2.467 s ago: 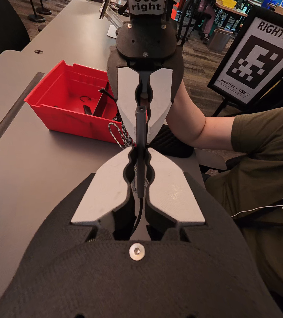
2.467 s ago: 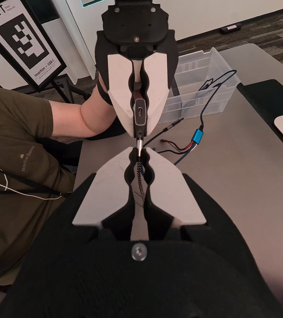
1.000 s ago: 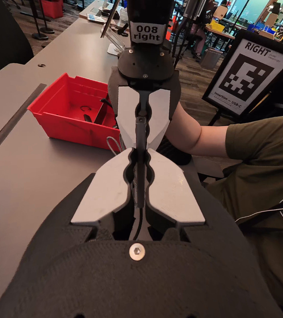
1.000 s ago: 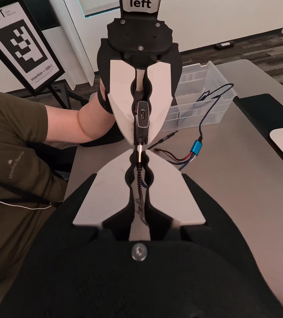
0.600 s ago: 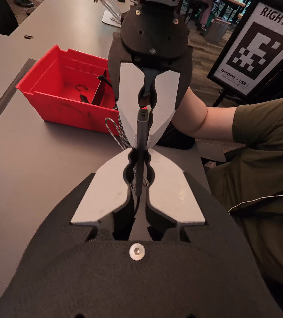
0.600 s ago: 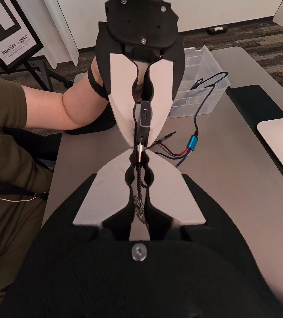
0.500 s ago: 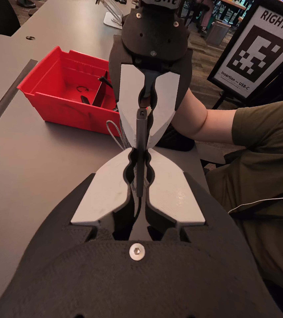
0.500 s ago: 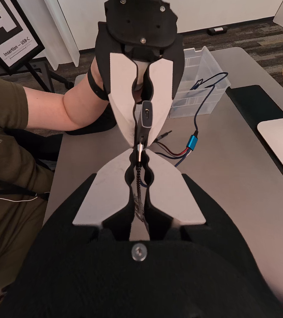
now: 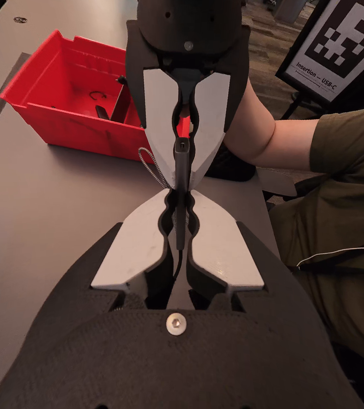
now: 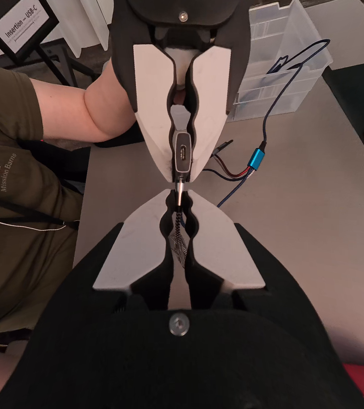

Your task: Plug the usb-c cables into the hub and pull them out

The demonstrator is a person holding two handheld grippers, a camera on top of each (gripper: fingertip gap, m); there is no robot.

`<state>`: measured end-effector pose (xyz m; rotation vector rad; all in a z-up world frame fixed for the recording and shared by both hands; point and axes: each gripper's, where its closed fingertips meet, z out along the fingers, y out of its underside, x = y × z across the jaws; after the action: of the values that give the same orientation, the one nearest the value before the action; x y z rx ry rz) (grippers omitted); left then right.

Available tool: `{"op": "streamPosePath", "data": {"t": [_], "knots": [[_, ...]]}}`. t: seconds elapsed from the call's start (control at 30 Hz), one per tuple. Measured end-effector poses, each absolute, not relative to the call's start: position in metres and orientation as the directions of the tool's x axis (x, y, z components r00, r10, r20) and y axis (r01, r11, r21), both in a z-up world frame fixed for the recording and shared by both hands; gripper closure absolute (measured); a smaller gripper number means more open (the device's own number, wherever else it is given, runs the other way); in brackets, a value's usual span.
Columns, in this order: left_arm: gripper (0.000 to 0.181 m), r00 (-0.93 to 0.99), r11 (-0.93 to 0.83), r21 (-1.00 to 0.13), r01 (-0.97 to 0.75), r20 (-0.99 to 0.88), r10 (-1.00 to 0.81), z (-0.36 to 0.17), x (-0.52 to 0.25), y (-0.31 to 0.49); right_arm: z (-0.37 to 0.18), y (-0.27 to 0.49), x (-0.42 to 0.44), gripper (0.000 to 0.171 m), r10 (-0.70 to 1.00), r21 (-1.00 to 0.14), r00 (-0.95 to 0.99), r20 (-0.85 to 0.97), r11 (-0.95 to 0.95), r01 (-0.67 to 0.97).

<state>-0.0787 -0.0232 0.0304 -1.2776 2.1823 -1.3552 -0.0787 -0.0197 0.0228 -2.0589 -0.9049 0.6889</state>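
My left gripper (image 9: 180, 193) is shut on a slim dark grey hub (image 9: 182, 163), which sticks out forward between its fingers. My right gripper (image 10: 180, 193) is shut on the silver USB-C plug (image 10: 180, 192) of a black-and-white braided cable (image 10: 178, 230). The two grippers face each other tip to tip above the grey table (image 9: 43, 210). The plug's tip meets the near end of the hub (image 10: 183, 155) and looks seated in it. Another port shows on the hub's face. The right gripper (image 9: 182, 182) and left gripper (image 10: 181, 180) each show in the other's view.
A red bin (image 9: 66, 99) with small parts stands behind the right gripper. A clear plastic bin (image 10: 287, 55) holds a blue braided cable with a blue sleeve (image 10: 256, 158) and several loose heads on the table. The person's arms (image 9: 254, 132) and marker signs (image 9: 342, 44) are beside the table. Less than 4 cm separates the two grippers' tips.
Both grippers have tilted down toward the table together, still tip to tip. Hub and plug stay gripped and joined.
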Motion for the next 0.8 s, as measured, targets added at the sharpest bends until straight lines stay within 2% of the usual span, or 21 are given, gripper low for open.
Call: {"op": "streamPosePath", "data": {"t": [0.17,0.4,0.47,0.5,0.53,0.57,0.63,0.7,0.8], "knots": [[0.172,-0.568,0.181,-0.824,-0.538,0.194,-0.8,0.032,-0.079,-0.025,0.023,-0.022,-0.078,0.162,0.779,-0.809,0.607,-0.157,-0.454,0.373],[0.172,-0.546,0.117,-0.854,-0.506,0.212,-0.811,0.047,-0.078,-0.021,0.041,-0.017,-0.078,0.162,0.775,-0.861,0.623,-0.102,-0.383,0.335],[0.172,-0.432,0.095,-0.86,-0.502,0.154,-0.889,0.056,-0.085,0.012,0.024,-0.019,-0.039,0.163,0.691,-0.775,0.723,0.01,-0.452,0.442],[0.172,-0.371,0.013,-0.9,-0.435,0.166,-0.914,0.078,-0.098,0.04,0.038,-0.026,-0.024,0.163,0.675,-0.826,0.737,-0.015,-0.424,0.372],[0.172,-0.381,-0.097,-0.935,-0.34,0.231,-0.895,0.108,-0.119,0.057,0.067,-0.038,-0.021,0.163,0.698,-0.9,0.708,-0.108,-0.372,0.229],[0.173,-0.428,-0.18,-0.952,-0.247,0.274,-0.861,0.134,-0.141,0.067,0.093,-0.05,-0.019,0.163,0.729,-0.946,0.676,-0.104,-0.282,0.159],[0.173,-0.408,-0.168,-0.972,-0.166,0.223,-0.885,0.153,-0.168,0.082,0.113,-0.059,-0.007,0.163,0.703,-0.97,0.711,-0.009,-0.179,0.164],[0.173,-0.328,-0.102,-0.981,-0.164,0.152,-0.932,0.152,-0.176,0.092,0.112,-0.059,0.002,0.164,0.66,-0.964,0.751,0.003,-0.197,0.177],[0.173,-0.38,-0.142,-0.976,-0.163,0.195,-0.904,0.158,-0.18,0.082,0.115,-0.064,0.022,0.164,0.598,-0.965,0.802,-0.006,-0.214,0.153]]}}
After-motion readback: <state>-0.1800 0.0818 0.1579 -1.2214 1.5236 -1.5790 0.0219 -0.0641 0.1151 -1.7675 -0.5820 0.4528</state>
